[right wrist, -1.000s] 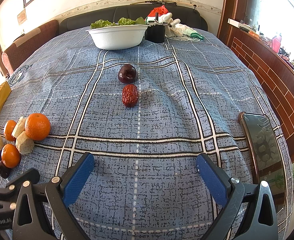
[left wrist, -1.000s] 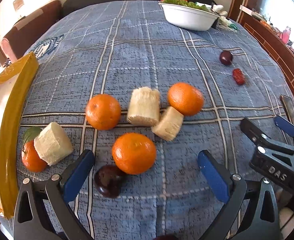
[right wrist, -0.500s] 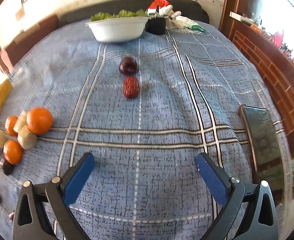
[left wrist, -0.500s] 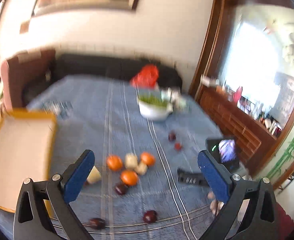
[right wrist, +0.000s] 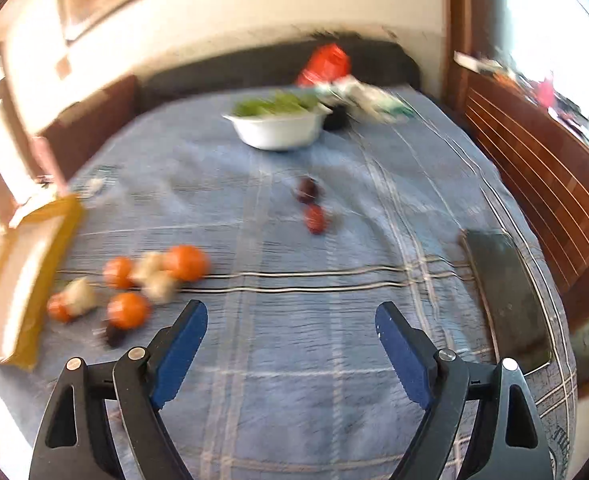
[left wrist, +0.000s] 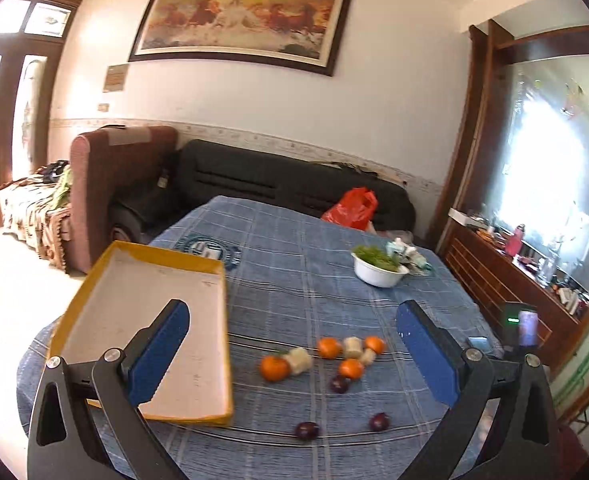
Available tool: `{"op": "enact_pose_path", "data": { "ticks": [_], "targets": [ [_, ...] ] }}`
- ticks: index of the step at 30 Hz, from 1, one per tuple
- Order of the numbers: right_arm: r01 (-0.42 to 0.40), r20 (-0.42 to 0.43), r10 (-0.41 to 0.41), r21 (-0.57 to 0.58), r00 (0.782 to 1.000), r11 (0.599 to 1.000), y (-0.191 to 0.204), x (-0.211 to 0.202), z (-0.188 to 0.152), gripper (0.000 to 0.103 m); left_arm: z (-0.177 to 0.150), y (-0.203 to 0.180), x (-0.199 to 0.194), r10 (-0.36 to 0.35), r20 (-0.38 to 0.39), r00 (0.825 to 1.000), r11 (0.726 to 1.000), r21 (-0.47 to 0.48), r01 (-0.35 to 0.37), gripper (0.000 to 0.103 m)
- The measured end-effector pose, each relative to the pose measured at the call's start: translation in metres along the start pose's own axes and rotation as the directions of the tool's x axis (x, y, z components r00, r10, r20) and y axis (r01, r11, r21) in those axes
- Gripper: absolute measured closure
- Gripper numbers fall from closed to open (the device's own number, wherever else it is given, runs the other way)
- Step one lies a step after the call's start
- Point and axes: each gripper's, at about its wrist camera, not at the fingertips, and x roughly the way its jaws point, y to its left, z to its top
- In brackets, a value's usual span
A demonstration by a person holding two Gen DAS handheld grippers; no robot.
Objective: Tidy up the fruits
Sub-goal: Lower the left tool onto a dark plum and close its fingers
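Observation:
Several oranges (left wrist: 274, 367) and pale fruit chunks (left wrist: 299, 360) lie clustered mid-table on the blue checked cloth, with dark plums (left wrist: 340, 384) nearer the front. An empty yellow-rimmed tray (left wrist: 222, 344) lies at the left. My left gripper (left wrist: 292, 354) is open and empty, held high above the table. My right gripper (right wrist: 292, 350) is open and empty, above the cloth. The blurred right wrist view shows the oranges (right wrist: 185, 263) at left, the tray (right wrist: 60, 224), and a plum (right wrist: 307, 190) and red date (right wrist: 315, 219) at centre.
A white bowl of greens (left wrist: 379, 268) stands at the far side, also in the right wrist view (right wrist: 278, 128). A red bag (left wrist: 350, 208) and dark sofa lie behind it. A phone (right wrist: 506, 296) lies at the right edge. A wooden cabinet stands on the right.
Both grippers have risen and pulled back from the table; the left one far higher, so the whole table and tray show. The right view is now motion-blurred. The jaws stay open.

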Motion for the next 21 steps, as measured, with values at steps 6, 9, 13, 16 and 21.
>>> {"op": "enact_pose_path", "data": {
  "ticks": [6, 9, 13, 16, 21],
  "targets": [
    [-0.211, -0.087, 0.203, -0.096, 0.975, 0.973, 0.044, -0.009, -0.034, 0.024, -0.025, 0.013, 0.035, -0.046, -0.130, 0.990, 0.999, -0.033, 0.042, 0.000],
    [-0.284, -0.143, 0.265, -0.135, 0.954, 0.949, 0.068, 0.001, -0.051, 0.038, -0.046, 0.009, 0.052, -0.067, -0.215, 0.974, 0.998, 0.004, 0.070, 0.004],
    [-0.305, -0.166, 0.277, -0.177, 0.946, 0.936, 0.086, 0.008, -0.063, 0.039, -0.072, 0.004, 0.071, -0.122, -0.330, 0.936, 0.990, 0.025, 0.138, 0.029],
    [-0.319, -0.179, 0.286, -0.198, 0.941, 0.927, 0.093, 0.013, -0.066, 0.039, -0.088, -0.002, 0.081, -0.129, -0.389, 0.912, 0.986, 0.051, 0.161, 0.034],
    [-0.335, -0.204, 0.295, -0.206, 0.934, 0.919, 0.099, 0.020, -0.068, 0.043, -0.107, -0.012, 0.097, -0.123, -0.453, 0.883, 0.977, 0.098, 0.187, 0.034]
  ]
}}
